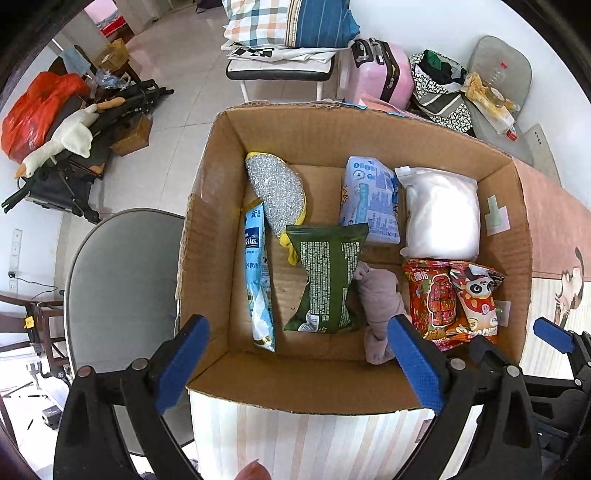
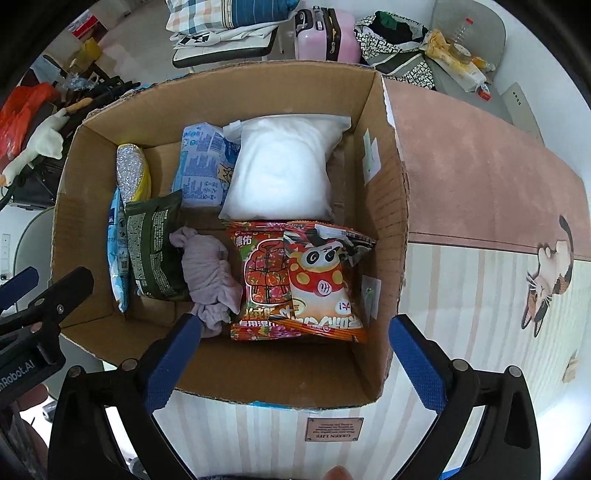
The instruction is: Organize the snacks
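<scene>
An open cardboard box (image 1: pixel 295 384) (image 2: pixel 258 376) holds several packets. In it lie a dark green snack bag (image 1: pixel 325 280) (image 2: pixel 155 247), a light blue packet (image 1: pixel 258 280), a silver-and-yellow pouch (image 1: pixel 277 195), a pale blue printed pack (image 1: pixel 371 199) (image 2: pixel 205 166), a white zip bag (image 1: pixel 441 214) (image 2: pixel 284 166), a red packet (image 1: pixel 432 299) (image 2: pixel 262 277), a panda packet (image 1: pixel 478 295) (image 2: pixel 321 280) and a mauve cloth bundle (image 1: pixel 380 306) (image 2: pixel 210 273). My left gripper (image 1: pixel 299 362) and right gripper (image 2: pixel 291 358) hover open above the box's near wall, holding nothing.
The box stands on a pink and striped cloth-covered table (image 2: pixel 480 177). A grey chair (image 1: pixel 122 280) is at the left. Behind are a stool with pillows (image 1: pixel 284 33), a pink suitcase (image 1: pixel 380 74), bags and floor clutter with a plush goose (image 1: pixel 62 140).
</scene>
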Motion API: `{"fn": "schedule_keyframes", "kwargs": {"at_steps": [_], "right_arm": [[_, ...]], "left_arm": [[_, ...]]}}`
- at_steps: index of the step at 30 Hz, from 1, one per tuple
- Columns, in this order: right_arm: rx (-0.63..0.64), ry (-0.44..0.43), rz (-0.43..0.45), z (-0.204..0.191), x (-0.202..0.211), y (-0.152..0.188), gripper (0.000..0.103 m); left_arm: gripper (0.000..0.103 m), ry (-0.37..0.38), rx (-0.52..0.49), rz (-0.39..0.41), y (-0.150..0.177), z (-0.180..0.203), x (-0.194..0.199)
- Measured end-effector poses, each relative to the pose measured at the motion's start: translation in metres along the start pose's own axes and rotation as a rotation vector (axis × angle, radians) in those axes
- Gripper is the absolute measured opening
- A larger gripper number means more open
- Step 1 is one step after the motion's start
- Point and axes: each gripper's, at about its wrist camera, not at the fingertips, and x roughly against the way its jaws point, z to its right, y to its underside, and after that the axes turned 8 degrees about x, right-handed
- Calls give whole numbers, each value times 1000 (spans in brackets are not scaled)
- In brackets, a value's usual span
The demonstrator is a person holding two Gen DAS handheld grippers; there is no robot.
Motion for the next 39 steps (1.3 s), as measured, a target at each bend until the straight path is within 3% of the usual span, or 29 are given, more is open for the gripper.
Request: {"fn": "schedule_keyframes", "kwargs": {"at_steps": [5,12,24,39], "right_arm": [[3,1,31,2,18,5,103],[17,-2,137,4,72,27,103],[25,-33,341,6,196,106,103],[55,33,492,-8,299,171,103]], "left_arm": [[99,5,8,37,8,-1,19],[99,19,6,138,35,-1,80],[99,59,-6,312,90,-5,195],[99,105,-2,365,133,-18,258]]}}
